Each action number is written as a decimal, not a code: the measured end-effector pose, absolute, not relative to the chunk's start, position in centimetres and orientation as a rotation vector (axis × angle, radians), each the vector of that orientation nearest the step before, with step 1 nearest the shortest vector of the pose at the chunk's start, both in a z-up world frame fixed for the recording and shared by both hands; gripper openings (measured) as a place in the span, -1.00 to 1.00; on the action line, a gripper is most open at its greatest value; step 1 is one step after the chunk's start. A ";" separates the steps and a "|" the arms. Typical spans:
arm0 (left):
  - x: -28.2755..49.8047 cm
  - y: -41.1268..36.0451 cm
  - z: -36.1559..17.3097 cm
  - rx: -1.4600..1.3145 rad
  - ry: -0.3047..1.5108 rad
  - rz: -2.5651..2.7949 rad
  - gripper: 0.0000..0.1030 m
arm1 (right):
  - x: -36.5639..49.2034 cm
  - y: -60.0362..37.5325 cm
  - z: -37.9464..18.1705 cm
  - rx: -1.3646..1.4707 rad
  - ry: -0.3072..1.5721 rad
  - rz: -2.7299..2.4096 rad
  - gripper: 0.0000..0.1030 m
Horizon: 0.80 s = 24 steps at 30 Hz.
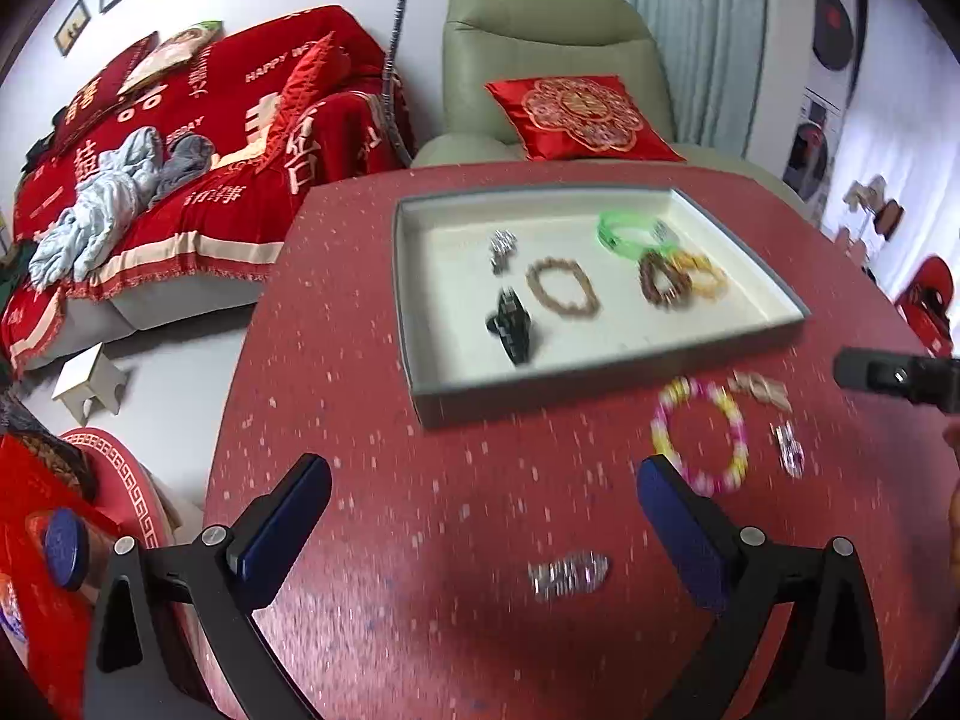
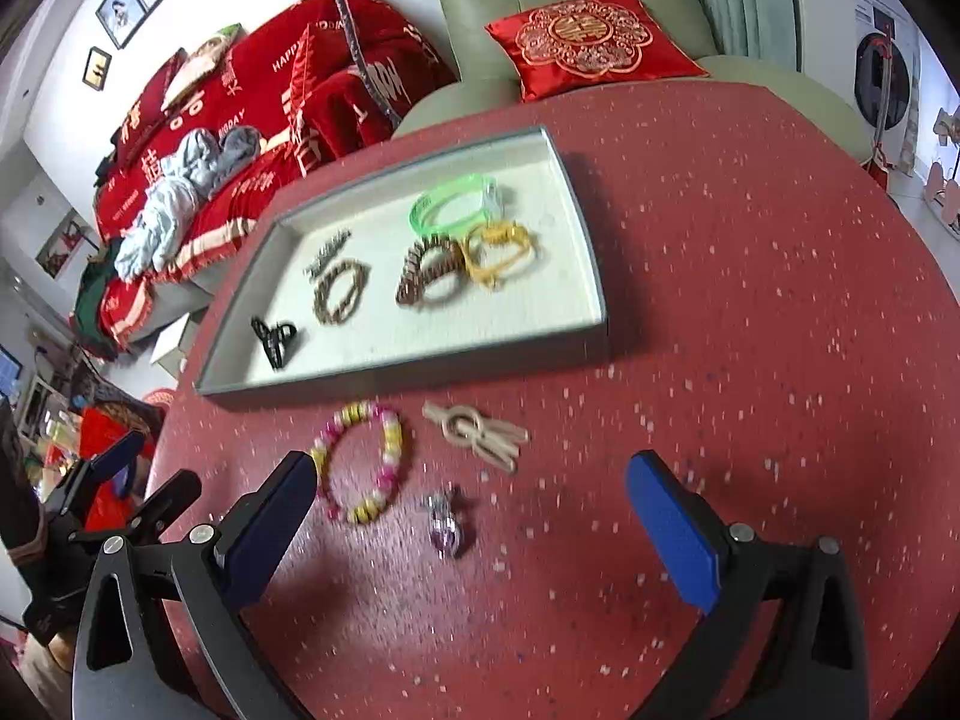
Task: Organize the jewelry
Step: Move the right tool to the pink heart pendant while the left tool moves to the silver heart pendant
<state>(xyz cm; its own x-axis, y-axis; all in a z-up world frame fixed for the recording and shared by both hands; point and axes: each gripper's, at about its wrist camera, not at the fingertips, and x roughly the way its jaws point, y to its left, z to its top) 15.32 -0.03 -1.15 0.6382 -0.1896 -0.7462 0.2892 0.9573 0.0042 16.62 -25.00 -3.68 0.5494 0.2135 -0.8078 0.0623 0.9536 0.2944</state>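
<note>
Both our grippers are spread, gripping nothing. The right gripper (image 2: pixel 471 525) is nearer the small purple charm (image 2: pixel 445 522), which lies between its fingers, just before the pink-and-yellow bracelet (image 2: pixel 363 462).

Red, white-flecked table (image 2: pixel 750 300); white-lined grey tray (image 2: pixel 591 276); translucent green bangle (image 2: pixel 450 207); pink, yellow and white bead bracelet (image 2: pixel 366 462); blue gripper pads (image 2: pixel 672 531).

Light: bright, even daylight over my speckled red round table (image 1: pixel 372 516).
Blur: motion smear on my jewellery.
Edges: fisheye-bent, dark corners.
</note>
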 end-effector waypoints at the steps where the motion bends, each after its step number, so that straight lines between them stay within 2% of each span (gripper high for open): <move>1: 14.8 0.0 -1.4 0.138 0.837 -0.288 1.00 | 16.4 -24.8 -4.0 0.299 0.998 0.090 0.99; 24: 13.2 -1.0 -3.9 0.258 0.877 -0.398 0.97 | 15.2 -21.1 -6.3 0.144 1.059 0.056 0.95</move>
